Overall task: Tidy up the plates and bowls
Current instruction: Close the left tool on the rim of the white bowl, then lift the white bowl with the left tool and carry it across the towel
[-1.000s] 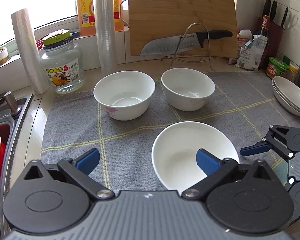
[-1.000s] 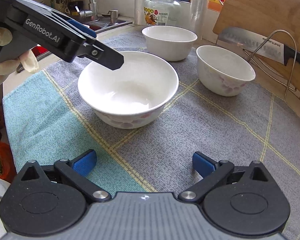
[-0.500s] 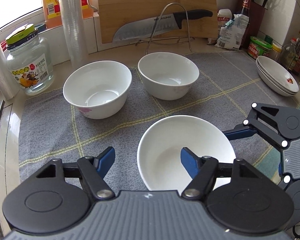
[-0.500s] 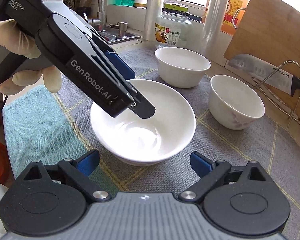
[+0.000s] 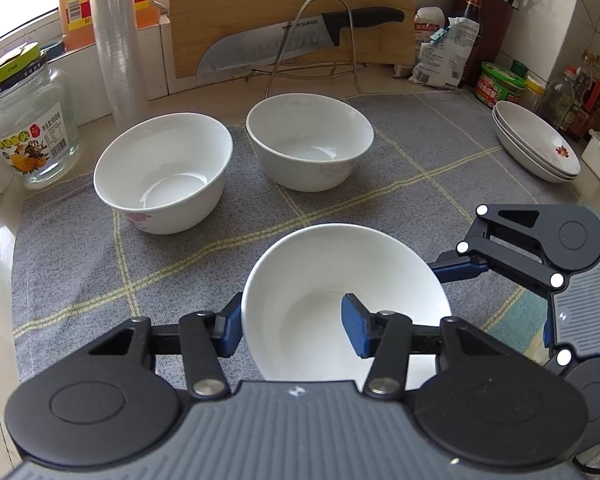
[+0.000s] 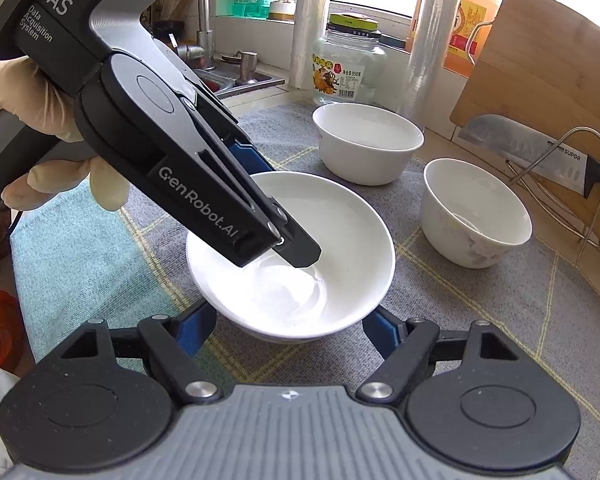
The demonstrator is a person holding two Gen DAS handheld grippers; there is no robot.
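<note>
1. Left gripper (image 5: 292, 330): jaws closed across the rim of the near bowl (image 5: 340, 304), one blue pad outside the wall, the other inside. In the right wrist view its black arm reaches down into the bowl from the upper left, held by a gloved hand (image 6: 40, 152).
2. Right gripper (image 6: 288, 330): jaws closing, with the near bowl between them. Its blue pads stand just beside the bowl's outer wall on both sides; contact cannot be confirmed.
3. Near bowl: white, sitting at the front of the grey mat (image 5: 80, 280), close to a teal cloth (image 6: 80, 260) beside it.
4. Two further white bowls stand side by side behind it: left bowl (image 5: 162, 172) with a pink flower print, right bowl (image 5: 310, 142). They are near each other but apart.
5. Plates (image 5: 538, 146): a stack at the mat's far right edge, well apart from the bowls.
6. Behind the mat: a glass jar (image 5: 26, 124), a cutting board (image 5: 292, 12) leaning upright, and a knife (image 5: 296, 44) resting on a wire stand.
</note>
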